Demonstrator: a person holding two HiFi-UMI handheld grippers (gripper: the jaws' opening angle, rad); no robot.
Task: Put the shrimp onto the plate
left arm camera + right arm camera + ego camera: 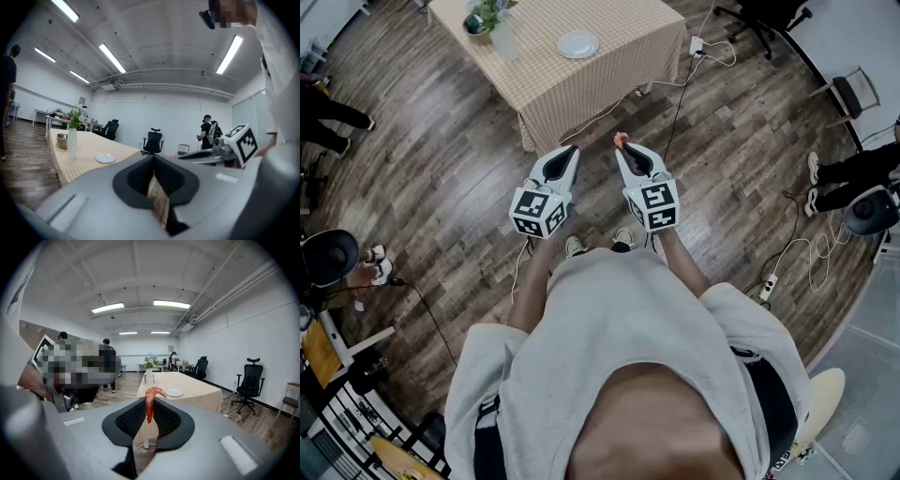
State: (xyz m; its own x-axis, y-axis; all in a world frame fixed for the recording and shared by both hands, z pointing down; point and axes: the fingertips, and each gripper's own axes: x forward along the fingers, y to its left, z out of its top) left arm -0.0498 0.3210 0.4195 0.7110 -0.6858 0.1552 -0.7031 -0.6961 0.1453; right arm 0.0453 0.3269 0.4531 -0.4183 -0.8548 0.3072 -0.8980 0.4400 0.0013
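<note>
An orange-red shrimp [150, 401] stands pinched between the pads of my right gripper [149, 412], its curled end sticking up above the jaws; in the head view the shrimp [621, 141] shows at that gripper's [623, 148] tip. My left gripper [571, 150] is held beside it, jaws closed together with nothing between them [157, 187]. The white plate [577, 44] lies on the checked tablecloth of the table [609, 66] ahead, also seen as the plate [174, 393] beyond the shrimp and the plate [105, 158] at left. Both grippers hover over the wooden floor, short of the table.
A white vase with flowers [501, 33] and a small bowl [474, 22] stand on the table's left part. Cables [703, 52] and a power strip [766, 287] lie on the floor. Office chairs [769, 19] and people's legs [853, 173] are around.
</note>
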